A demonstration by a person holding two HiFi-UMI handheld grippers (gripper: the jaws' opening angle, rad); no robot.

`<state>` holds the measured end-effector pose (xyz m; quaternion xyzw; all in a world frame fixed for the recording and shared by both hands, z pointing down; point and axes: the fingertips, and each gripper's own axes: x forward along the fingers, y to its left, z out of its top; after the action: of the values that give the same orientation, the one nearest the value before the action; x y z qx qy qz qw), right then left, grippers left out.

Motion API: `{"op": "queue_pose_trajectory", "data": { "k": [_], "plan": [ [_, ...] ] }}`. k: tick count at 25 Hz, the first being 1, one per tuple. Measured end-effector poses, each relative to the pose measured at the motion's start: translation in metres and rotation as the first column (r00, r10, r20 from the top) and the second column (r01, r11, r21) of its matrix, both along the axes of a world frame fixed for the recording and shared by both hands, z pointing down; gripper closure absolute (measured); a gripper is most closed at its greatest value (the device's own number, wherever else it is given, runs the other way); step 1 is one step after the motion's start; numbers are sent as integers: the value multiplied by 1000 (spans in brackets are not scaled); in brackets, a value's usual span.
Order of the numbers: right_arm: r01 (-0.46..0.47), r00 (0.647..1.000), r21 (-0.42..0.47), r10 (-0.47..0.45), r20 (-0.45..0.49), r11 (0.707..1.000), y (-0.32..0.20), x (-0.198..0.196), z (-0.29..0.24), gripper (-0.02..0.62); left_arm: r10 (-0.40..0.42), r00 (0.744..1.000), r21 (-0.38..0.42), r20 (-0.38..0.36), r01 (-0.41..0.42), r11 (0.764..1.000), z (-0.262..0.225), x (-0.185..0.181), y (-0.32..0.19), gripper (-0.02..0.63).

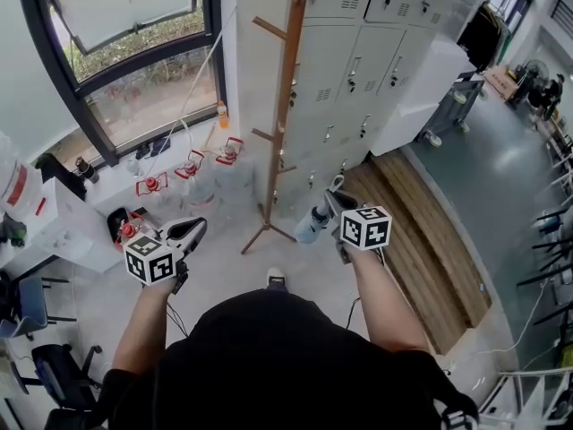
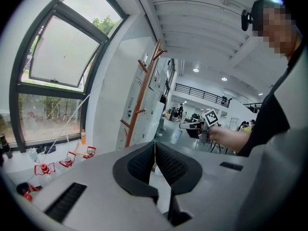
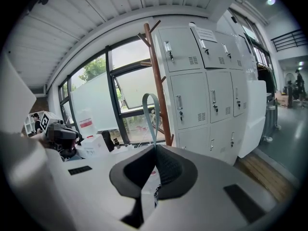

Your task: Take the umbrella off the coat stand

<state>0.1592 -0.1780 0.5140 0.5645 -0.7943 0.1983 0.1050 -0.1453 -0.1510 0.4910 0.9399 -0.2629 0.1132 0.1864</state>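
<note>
Ahead of me, coat stand (image 1: 285, 106) stands between window (image 1: 143, 97), left, and lockers (image 1: 358, 70), right and behind; my left gripper (image 1: 199, 227) left of its base; my right gripper (image 1: 333, 197) right of it, umbrella (image 1: 313, 225) at its jaws.

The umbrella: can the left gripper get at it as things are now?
Probably yes. The umbrella hangs by its strap from the shut right gripper, and nothing stands between it and the left gripper, whose fingers would have to open.

Small pale folded umbrella (image 1: 313, 226), off the coat stand (image 1: 281, 115), hung by grey strap (image 3: 150, 117) in right tongs (image 3: 154, 153). Stand: brown wood, upright w/ pegs.
</note>
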Motion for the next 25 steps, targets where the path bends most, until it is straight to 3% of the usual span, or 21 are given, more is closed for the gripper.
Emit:
{"op": "queue_pose_trajectory", "data": {
  "k": [25],
  "plan": [
    [6,1000,5,-6,6,1000,7,0,-5,581,2,1000,4,-9,-2,1000,0,2,4,578]
  ]
}}
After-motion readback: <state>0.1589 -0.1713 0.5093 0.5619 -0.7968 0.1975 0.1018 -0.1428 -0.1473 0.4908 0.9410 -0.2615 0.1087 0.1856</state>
